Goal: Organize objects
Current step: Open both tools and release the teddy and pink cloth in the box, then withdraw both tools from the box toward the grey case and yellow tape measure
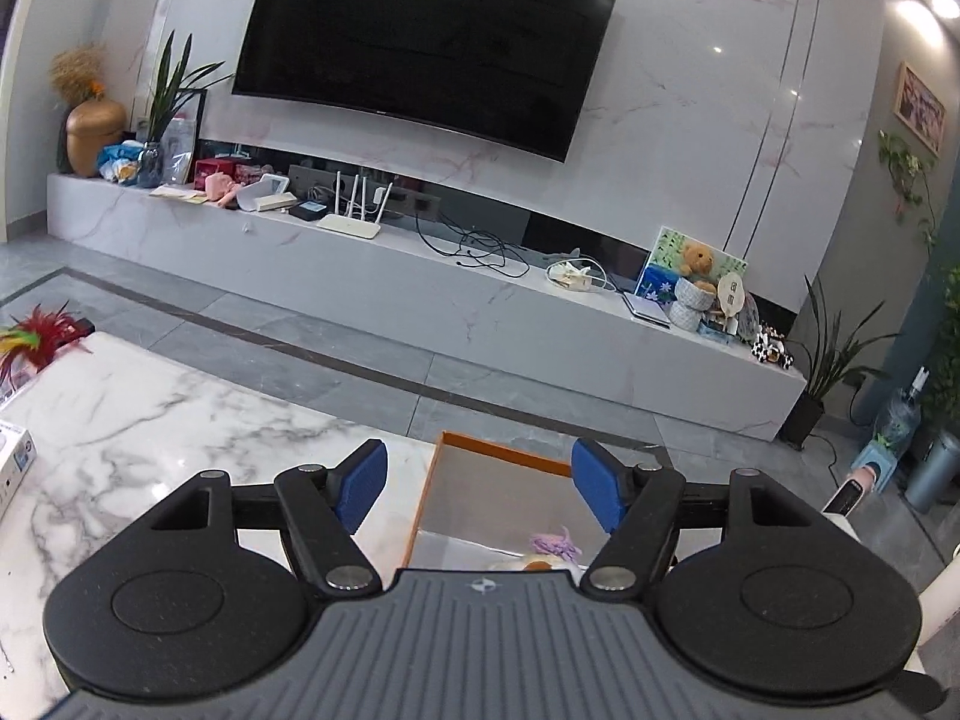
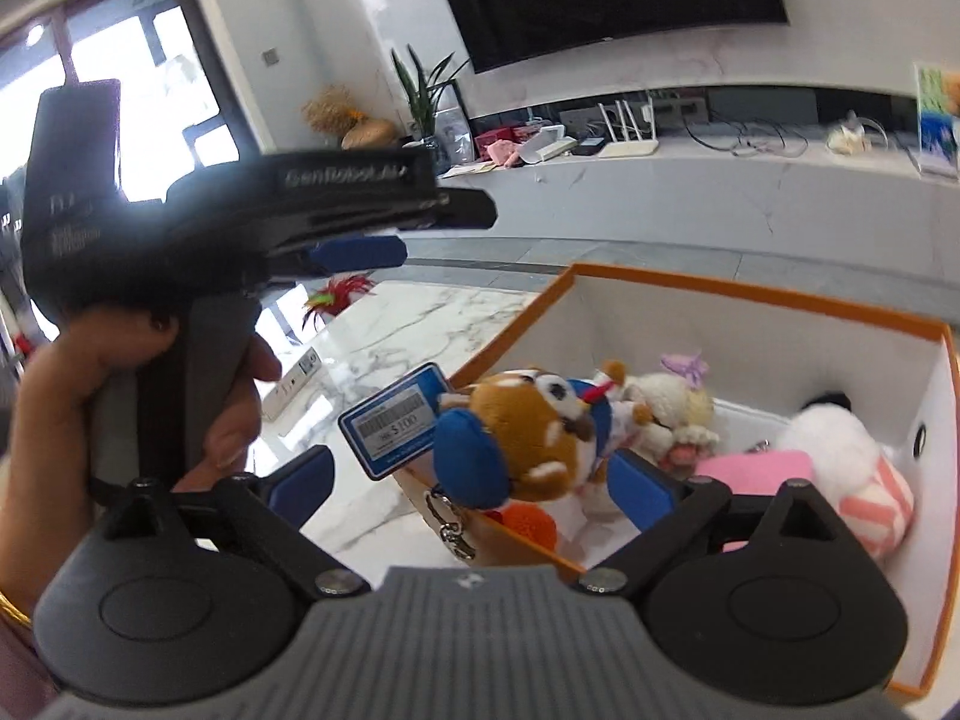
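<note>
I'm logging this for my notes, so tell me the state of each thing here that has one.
Left gripper: open, empty.
Right gripper: open, around the brown plush.
Orange-rimmed box: lidless, holding plush toys.
Brown plush: draped over the box rim, price tag attached.
TV: off.

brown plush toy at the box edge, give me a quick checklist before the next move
1. Brown plush toy is between the right gripper fingers: ok.
2. Right gripper is shut on the toy: not ok, its fingers stand apart.
3. Toy is fully inside the orange-rimmed box: not ok, it straddles the near rim and its price tag hangs outside.
4. Room left in the box: cannot tell, other plush toys already fill part of the floor.
5. Left gripper is free: ok, open and empty.
</note>
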The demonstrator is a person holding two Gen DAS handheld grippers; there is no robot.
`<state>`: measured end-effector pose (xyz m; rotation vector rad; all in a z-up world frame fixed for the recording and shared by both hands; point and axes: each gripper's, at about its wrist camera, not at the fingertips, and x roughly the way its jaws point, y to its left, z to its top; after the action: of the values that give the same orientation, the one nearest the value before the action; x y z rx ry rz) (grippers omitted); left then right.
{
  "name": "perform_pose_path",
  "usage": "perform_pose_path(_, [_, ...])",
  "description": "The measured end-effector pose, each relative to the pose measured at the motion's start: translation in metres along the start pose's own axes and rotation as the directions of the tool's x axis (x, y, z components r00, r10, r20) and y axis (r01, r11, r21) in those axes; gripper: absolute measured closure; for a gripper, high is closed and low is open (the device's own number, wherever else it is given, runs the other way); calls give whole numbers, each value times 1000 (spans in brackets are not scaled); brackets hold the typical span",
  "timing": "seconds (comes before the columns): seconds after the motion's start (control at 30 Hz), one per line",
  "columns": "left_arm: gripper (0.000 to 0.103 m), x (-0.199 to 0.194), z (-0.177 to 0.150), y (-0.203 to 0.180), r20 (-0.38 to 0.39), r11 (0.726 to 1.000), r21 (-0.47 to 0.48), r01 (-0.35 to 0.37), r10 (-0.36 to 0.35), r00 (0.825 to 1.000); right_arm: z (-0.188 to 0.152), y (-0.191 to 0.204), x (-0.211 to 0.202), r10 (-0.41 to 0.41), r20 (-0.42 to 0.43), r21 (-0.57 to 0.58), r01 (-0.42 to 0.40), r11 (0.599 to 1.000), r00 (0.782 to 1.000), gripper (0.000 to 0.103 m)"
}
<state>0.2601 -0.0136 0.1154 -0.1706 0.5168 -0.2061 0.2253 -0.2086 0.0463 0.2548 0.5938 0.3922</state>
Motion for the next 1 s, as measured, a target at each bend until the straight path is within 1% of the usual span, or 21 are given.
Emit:
perform_pose_path(0.07, [23,2,-1,3,-8,1000,-2,-1,1,1000,1,-1,13,-92,-1,11,92,996,996,5])
perform_pose_path(0.1, [23,1,-2,5,-13,1000,1,1,-1,1000,2,-4,19,-147,1,33,147,989,989,5])
perform_pose_path(0.13, [23,1,-2,6,-17,1000,3,2,-2,1000,3,-9,25,-217,-2,57,217,974,976,5])
perform_pose_path(0.17, [23,1,-2,7,-22,1000,6,2,-2,1000,3,-14,27,-259,-8,74,259,963,966,1])
perform_pose_path(0.23, [23,0,-2,8,-25,1000,11,6,-6,1000,3,-22,26,-249,-3,120,248,961,969,3])
perform_pose_path(0.27, [23,-1,-2,9,-23,1000,12,7,-7,1000,4,-22,23,-232,2,130,230,964,973,3])
perform_pose_path(0.3, [23,-2,-1,10,-21,1000,12,7,-7,1000,5,-19,21,-193,13,124,190,974,981,3])
perform_pose_path(0.33, [23,-3,0,11,-16,1000,8,5,-5,1000,6,-15,21,-154,19,107,151,983,988,4])
perform_pose_path(0.37, [23,-4,-1,13,-12,1000,1,4,-4,1000,5,-12,20,-138,13,86,137,987,990,4])
perform_pose_path(0.4, [23,-4,0,14,-11,1000,-9,5,-5,1000,5,-6,23,-137,-3,57,137,989,991,4])
perform_pose_path(0.43, [23,-4,0,16,-13,1000,-18,7,-7,1000,5,0,27,-157,-15,23,158,987,987,4])
perform_pose_path(0.47, [23,-3,0,17,-16,1000,-25,9,-10,1000,4,3,32,-206,-23,-4,206,979,978,4])
perform_pose_path(0.53, [23,-2,-1,19,-24,1000,-27,11,-12,1000,1,3,41,-329,-42,-33,328,944,943,3])
perform_pose_path(0.63, [23,-2,-2,19,-30,1000,-12,8,-8,1000,0,-7,38,-407,-41,-5,407,913,912,1])
perform_pose_path(0.7, [23,-1,-4,18,-40,1000,-2,11,-11,999,0,-13,34,-426,-54,10,427,904,903,1])
perform_pose_path(0.73, [23,0,-5,17,-49,1000,3,13,-13,999,-1,-15,35,-416,-69,14,418,908,907,1])
perform_pose_path(0.8, [23,2,-7,13,-66,1000,20,17,-15,998,-4,-19,35,-358,-115,32,364,931,927,1])
perform_pose_path(0.83, [23,2,-8,11,-72,999,31,17,-14,997,-4,-19,34,-342,-112,42,349,936,933,1])
perform_pose_path(0.93, [23,0,-10,5,-83,997,71,14,-8,997,-6,-10,28,-336,-112,26,340,940,935,1])
perform_pose_path(1.0, [23,-2,-11,1,-86,996,92,14,-6,996,-4,-9,24,-315,-103,24,318,948,944,1])
